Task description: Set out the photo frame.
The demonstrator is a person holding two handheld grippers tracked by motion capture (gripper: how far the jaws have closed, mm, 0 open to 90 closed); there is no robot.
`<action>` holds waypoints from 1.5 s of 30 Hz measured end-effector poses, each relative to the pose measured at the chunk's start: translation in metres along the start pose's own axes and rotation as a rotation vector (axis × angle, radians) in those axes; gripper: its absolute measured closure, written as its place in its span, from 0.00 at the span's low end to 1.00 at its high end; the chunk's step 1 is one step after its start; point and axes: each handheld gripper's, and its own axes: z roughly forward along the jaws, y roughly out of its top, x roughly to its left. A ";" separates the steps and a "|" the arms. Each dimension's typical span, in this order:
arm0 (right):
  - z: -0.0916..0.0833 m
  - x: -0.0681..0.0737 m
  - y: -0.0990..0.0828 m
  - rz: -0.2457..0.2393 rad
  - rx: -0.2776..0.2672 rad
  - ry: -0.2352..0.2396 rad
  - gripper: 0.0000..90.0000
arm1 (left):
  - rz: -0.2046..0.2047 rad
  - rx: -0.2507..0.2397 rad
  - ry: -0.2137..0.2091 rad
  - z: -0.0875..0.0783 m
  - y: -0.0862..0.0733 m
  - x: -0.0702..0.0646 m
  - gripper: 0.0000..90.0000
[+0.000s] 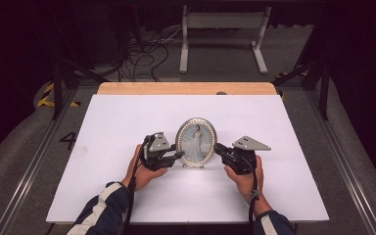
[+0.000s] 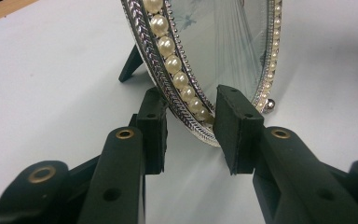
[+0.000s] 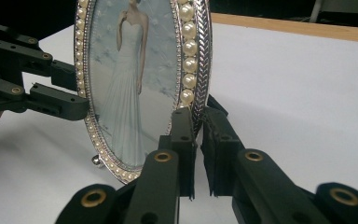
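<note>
Oval picture frame [image 1: 196, 142] stands upright near the middle of the white table [image 1: 127, 117], edged with pearls and silver braid, and holds a photo of a figure in a long white dress. At its left edge I have my left tongs [image 1: 177, 155]; in the left gripper view the jaws straddle the frame's lower rim [image 2: 193, 105], one pad behind it and one in front, with a visible gap, so they stand open around it. The frame's dark rear strut [image 2: 131, 64] props it on the table. At the right edge my right tongs [image 1: 219, 148] pinch the rim [image 3: 200, 84]; in the right gripper view the pads [image 3: 182, 135] are nearly together, gripping it.
</note>
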 end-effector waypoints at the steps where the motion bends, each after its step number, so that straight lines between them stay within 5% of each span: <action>1: 0.000 0.000 0.000 -0.002 0.000 -0.001 0.93 | 0.002 0.000 -0.002 0.000 0.000 0.001 0.72; 22: 0.001 0.003 -0.001 -0.022 0.004 0.005 0.92 | -0.022 -0.010 -0.016 0.000 -0.005 0.002 0.72; 45: 0.001 -0.001 -0.003 -0.019 0.010 -0.008 0.88 | 0.008 0.001 -0.005 0.003 -0.007 0.000 0.75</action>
